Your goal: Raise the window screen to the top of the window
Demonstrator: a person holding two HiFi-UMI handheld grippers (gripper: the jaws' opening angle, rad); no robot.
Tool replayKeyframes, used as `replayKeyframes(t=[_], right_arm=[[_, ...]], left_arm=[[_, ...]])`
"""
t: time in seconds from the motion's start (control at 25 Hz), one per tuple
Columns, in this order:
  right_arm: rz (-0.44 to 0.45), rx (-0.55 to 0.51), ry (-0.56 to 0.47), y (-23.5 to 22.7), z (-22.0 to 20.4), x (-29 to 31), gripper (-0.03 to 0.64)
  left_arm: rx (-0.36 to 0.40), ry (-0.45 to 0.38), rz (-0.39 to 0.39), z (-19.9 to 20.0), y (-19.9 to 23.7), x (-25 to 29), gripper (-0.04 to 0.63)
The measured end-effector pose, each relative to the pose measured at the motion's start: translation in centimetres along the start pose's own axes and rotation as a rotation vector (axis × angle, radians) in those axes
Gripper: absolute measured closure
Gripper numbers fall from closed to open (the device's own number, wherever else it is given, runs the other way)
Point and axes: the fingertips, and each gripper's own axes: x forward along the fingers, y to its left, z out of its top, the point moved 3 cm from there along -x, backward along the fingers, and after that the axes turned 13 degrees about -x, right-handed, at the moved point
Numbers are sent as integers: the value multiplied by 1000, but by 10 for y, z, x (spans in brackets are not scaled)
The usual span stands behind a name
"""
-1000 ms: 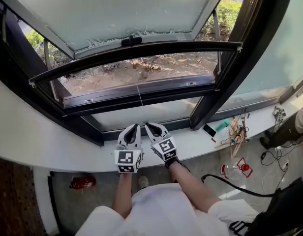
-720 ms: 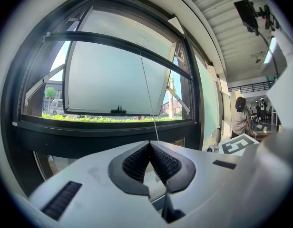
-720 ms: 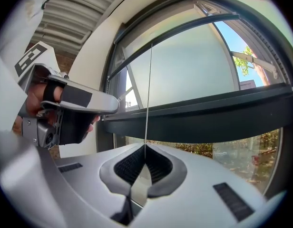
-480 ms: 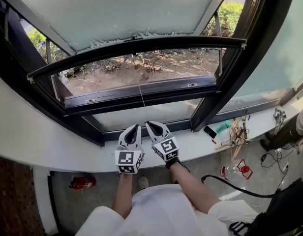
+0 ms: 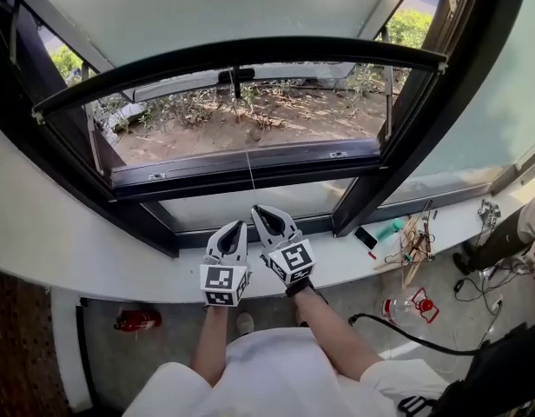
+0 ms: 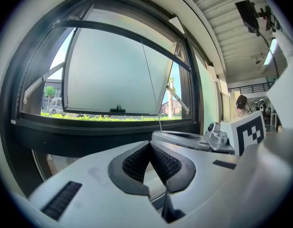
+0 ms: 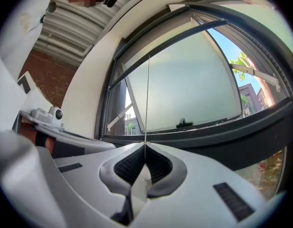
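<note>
My right gripper [image 5: 258, 210] pinches the thin pull cord [image 5: 250, 176] below the window screen bar [image 5: 241, 53], my left gripper [image 5: 236, 226] closed empty alongside.

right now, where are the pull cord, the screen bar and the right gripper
pull cord [image 7: 147, 99], right gripper view, midway up the thin line above the fingers
screen bar [image 5: 250, 49], head view, middle of the black bar
right gripper [image 5: 258, 211], head view, between fingertips shut on the pull cord
</note>
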Motion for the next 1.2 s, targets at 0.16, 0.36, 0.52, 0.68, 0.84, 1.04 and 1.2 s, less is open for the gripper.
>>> replayKeyframes(t=[0.16, 0.36, 0.52, 0.68, 0.84, 1.04, 1.2], right_arm=[[-13, 11, -37, -5, 20, 1, 614], [-5, 50, -82, -4, 37, 4, 614], [-1, 101, -137, -6, 55, 5, 614], [5, 104, -213, -9, 80, 6, 615], [-3, 87, -231, -15, 94, 4, 615], [-3, 106, -269, -21, 109, 5, 615], [-2, 93, -305, -25, 128, 5, 614]], left_arm=[[3, -3, -6, 1, 0, 0, 594], [-5, -1, 7, -2, 4, -2, 594], [-8, -3, 14, -3, 8, -2, 594], [-11, 0, 15, -5, 9, -2, 594], [-15, 3, 15, -7, 7, -1, 594], [-12, -4, 12, -3, 6, 2, 594], [-15, -21, 19, 3, 7, 2, 594]])
